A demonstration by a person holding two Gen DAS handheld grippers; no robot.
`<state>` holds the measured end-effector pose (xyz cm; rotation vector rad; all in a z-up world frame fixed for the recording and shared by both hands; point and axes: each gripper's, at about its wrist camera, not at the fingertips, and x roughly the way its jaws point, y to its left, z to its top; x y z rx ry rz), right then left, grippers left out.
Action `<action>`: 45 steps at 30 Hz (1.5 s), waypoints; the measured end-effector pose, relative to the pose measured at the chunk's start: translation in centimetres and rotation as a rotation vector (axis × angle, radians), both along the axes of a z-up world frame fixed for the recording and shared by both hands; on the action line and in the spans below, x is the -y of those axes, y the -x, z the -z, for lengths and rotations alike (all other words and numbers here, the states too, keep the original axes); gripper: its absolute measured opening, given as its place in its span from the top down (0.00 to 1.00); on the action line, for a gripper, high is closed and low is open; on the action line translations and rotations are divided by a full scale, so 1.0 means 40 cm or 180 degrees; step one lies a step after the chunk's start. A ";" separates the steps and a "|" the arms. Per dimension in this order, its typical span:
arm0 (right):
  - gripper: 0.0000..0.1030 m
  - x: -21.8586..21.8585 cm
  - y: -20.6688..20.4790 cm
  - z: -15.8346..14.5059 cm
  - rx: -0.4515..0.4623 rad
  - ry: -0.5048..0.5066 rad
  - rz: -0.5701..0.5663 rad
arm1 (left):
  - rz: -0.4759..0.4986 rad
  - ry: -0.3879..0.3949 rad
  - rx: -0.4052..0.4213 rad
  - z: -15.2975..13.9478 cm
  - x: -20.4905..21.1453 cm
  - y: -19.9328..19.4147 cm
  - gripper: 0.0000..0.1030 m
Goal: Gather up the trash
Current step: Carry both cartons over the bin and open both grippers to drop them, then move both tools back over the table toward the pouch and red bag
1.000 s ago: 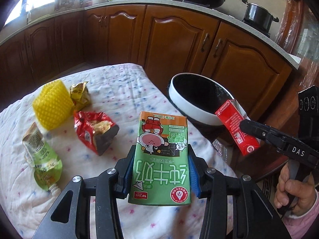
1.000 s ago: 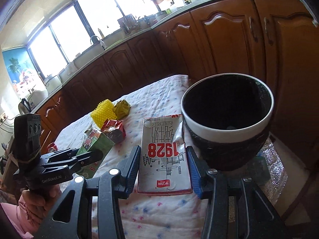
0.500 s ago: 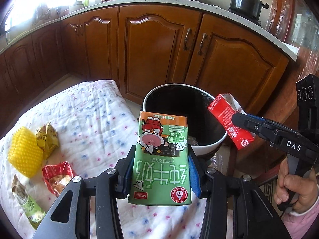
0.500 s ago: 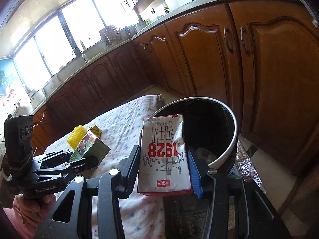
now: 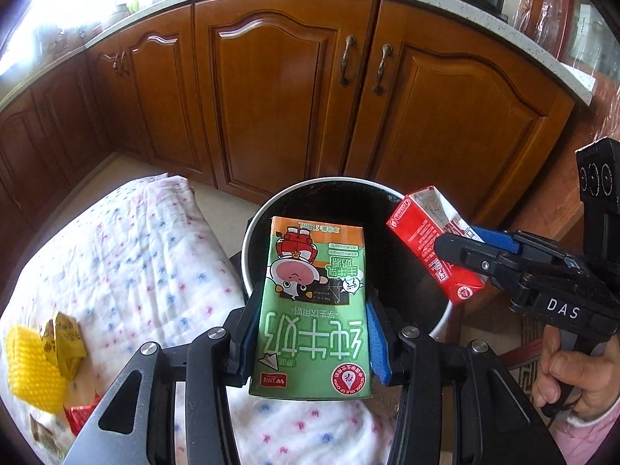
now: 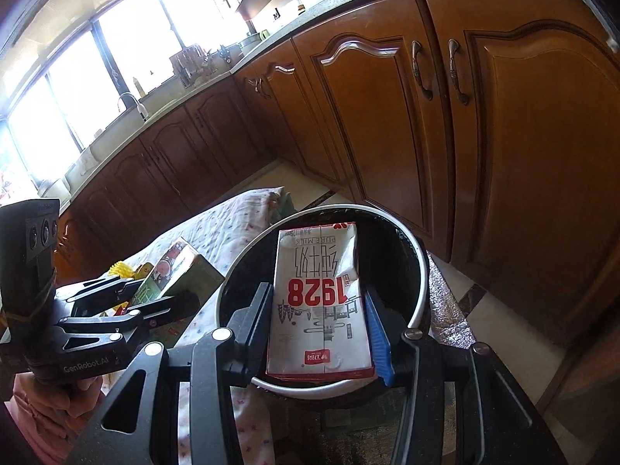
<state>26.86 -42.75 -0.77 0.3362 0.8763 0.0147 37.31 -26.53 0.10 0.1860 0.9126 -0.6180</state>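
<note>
My left gripper is shut on a green milk carton and holds it over the near left rim of the black, white-rimmed trash bin. My right gripper is shut on a white and red "1928" milk carton and holds it above the open bin. The right gripper and its red carton also show in the left wrist view, over the bin's right side. The left gripper with the green carton shows in the right wrist view, left of the bin.
A table with a dotted white cloth lies left of the bin. On it are a yellow foam net, a yellow wrapper and a red wrapper. Wooden cabinets stand behind the bin.
Both grippers have moved from above the table to over the bin, each still holding its carton. The wrappers on the cloth have slid to the left edge of view.
</note>
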 end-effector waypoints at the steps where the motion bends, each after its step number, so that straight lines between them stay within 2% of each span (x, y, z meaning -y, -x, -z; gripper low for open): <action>1: 0.55 0.004 -0.007 0.005 -0.0022 -0.0005 -0.0002 | 0.0012 -0.0014 -0.0026 0.003 0.010 -0.008 0.57; 12: 0.55 0.033 -0.057 0.044 -0.0242 0.0033 -0.0025 | 0.0071 -0.0204 -0.0187 0.049 0.092 -0.084 0.57; 22: 0.55 0.031 -0.074 0.054 -0.0326 0.0097 -0.0078 | 0.0091 -0.0250 -0.0227 0.060 0.113 -0.084 0.56; 26: 0.54 0.034 -0.079 0.054 -0.0337 0.0039 -0.0078 | 0.0078 -0.0261 -0.0225 0.050 0.112 -0.076 0.54; 27: 0.53 0.034 -0.078 0.052 -0.0331 0.0036 -0.0078 | 0.0069 -0.0251 -0.0214 0.046 0.111 -0.073 0.50; 28: 0.52 0.034 -0.077 0.049 -0.0318 0.0032 -0.0066 | 0.0061 -0.0240 -0.0196 0.037 0.103 -0.068 0.48; 30: 0.41 0.036 -0.071 0.042 -0.0262 -0.0014 -0.0047 | 0.0047 -0.0205 -0.0151 0.025 0.093 -0.056 0.45; 35: 0.33 0.027 -0.043 0.012 -0.0097 -0.0101 0.0004 | -0.0017 -0.0053 -0.0108 0.008 0.041 -0.017 0.45; 40: 0.10 0.009 0.006 -0.005 0.0106 -0.0298 0.0106 | -0.0234 0.0220 -0.0114 0.011 -0.058 0.035 0.42; 45: 0.05 -0.043 0.053 -0.006 0.0228 -0.0459 0.0118 | -0.0567 0.0467 -0.0036 0.014 -0.178 0.123 0.38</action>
